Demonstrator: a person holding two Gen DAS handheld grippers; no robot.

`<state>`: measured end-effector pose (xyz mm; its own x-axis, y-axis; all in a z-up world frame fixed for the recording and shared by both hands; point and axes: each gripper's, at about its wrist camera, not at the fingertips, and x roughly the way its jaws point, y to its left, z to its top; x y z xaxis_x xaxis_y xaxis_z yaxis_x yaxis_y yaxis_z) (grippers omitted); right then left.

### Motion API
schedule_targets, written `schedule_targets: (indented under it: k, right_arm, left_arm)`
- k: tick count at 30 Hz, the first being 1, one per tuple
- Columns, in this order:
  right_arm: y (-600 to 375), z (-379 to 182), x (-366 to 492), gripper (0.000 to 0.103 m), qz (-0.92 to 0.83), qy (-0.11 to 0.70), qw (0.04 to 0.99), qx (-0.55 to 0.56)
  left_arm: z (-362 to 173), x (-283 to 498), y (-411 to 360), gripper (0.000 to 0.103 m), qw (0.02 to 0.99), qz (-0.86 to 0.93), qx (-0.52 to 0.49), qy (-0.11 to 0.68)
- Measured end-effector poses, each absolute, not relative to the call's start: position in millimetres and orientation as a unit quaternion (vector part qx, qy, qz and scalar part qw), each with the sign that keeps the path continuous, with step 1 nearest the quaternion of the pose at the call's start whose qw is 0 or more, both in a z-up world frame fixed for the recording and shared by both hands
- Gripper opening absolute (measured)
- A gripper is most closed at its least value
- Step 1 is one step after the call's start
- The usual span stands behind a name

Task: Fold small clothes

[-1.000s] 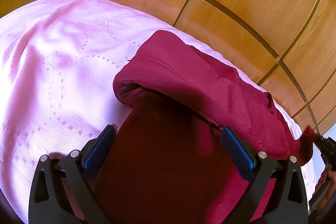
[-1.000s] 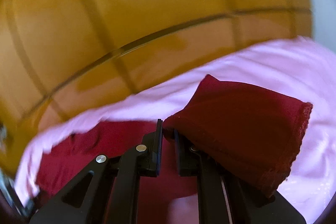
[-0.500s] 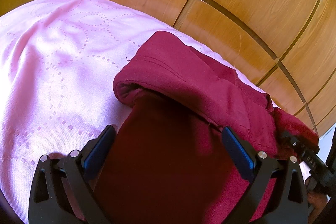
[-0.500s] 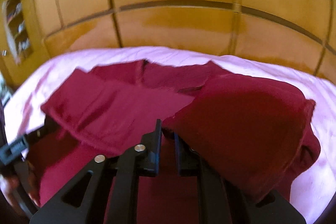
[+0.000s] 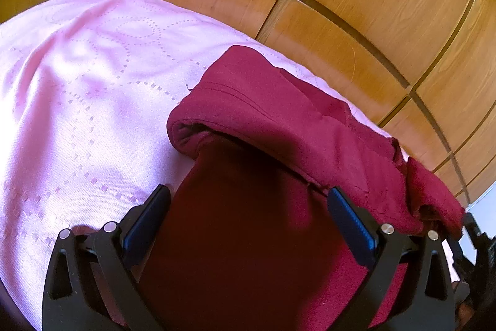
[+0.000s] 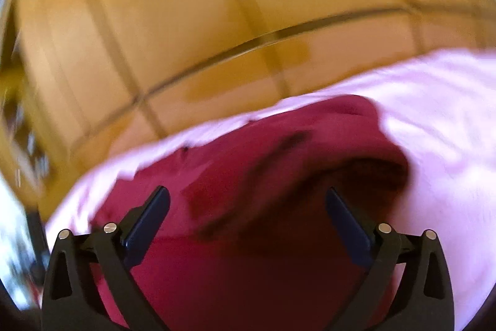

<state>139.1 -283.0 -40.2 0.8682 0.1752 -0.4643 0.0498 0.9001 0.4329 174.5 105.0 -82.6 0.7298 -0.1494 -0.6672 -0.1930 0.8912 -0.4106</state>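
Where a second ago the right claw (image 6: 247, 211) was pinched tight on a corner of the maroon garment (image 6: 279, 176), carrying that flap across, its jaws are now springing wide and nothing sits between the pads; the cloth has dropped away and lies just ahead of and beneath the spread fingers. Seen past the left claw (image 5: 248, 214), the released flap has come to rest as a small hump off to its right, atop the folded band that runs across just ahead of its fingertips. That left claw has not budged: jaws wide apart, gripping nothing, the garment's dark body lying beneath and between them on the pink bedspread (image 5: 77, 114), with the wooden wardrobe (image 5: 356, 5) beyond. I'd judge this fold laid down, with smoothing or a further fold to come.
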Motion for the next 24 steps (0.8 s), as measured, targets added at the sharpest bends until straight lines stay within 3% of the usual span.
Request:
schedule_targets:
  k: [3,6,10,13,18,24]
  right_arm:
    - [-330,-65,132,0.099,-0.016,0.252,0.904,0.345]
    - [-356,-73,128,0.099,-0.046,0.233,0.881,0.41]
    - [-357,-65,144,0.099,-0.112,0.261,0.885,0.369]
    - [-358,-65,142,0.099,-0.085,0.236,0.889,0.384]
    - [-360,-50,133,0.099,-0.238,0.279,0.885,0.287]
    - [-349,-48,130,0.099,-0.209,0.29,0.905,0.229]
  left_arm:
    - [-73,179,94,0.1,0.896,0.028,-0.2,0.395]
    - [-42,168,65,0.1,0.923,-0.004,-0.15,0.354]
    - [-2,154,-9,0.1,0.949,-0.088,-0.033,0.3]
    - [8,153,-54,0.101,0.949,-0.135,0.021,0.284]
    - [0,167,-104,0.101,0.936,-0.16,0.079,0.303]
    - [-19,177,-138,0.1,0.924,-0.187,0.102,0.318]
